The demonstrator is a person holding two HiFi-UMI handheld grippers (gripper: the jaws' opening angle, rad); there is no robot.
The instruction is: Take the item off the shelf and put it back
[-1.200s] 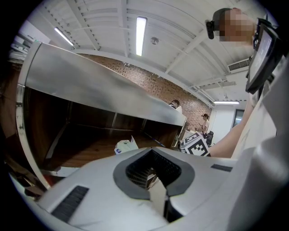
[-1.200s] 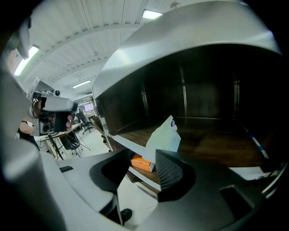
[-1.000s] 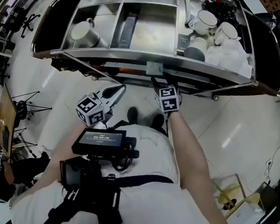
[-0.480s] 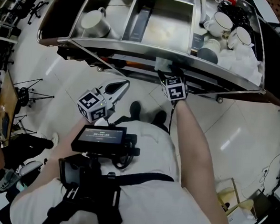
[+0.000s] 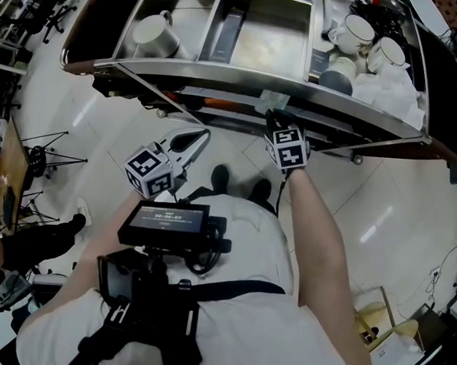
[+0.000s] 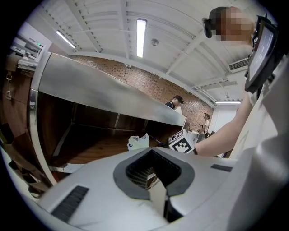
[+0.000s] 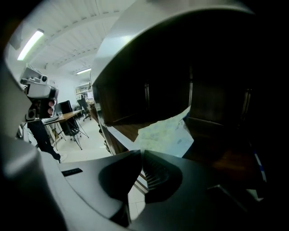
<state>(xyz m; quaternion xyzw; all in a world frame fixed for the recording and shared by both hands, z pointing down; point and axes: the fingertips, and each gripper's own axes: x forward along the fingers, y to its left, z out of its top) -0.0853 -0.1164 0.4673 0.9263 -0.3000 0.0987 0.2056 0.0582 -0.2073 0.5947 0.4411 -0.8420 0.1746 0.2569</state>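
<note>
The task is only just getting going. The right tongs point(image 7: 141, 151) are reaching in under the steel counter point(image 5: 221, 70) and appear to be pinching the near edge of the pale packet point(image 7: 165, 133), with the tips pressed together and a corner of the packet caught at them. The packet is lying on the dark wooden shelf point(image 6: 97, 151) below the counter top, at 12 o'clock from the right tongs' marker cube point(image 5: 287, 147) in the head view, and nothing suggests it is leaving the board. So, by my reading, the grasp is being made, while the lift-out and the return are both waiting to be done. The left tongs point(image 5: 200, 135) are hanging at 9 o'clock of the right ones, tips together and carrying nothing, well apart from the shelf.
</note>
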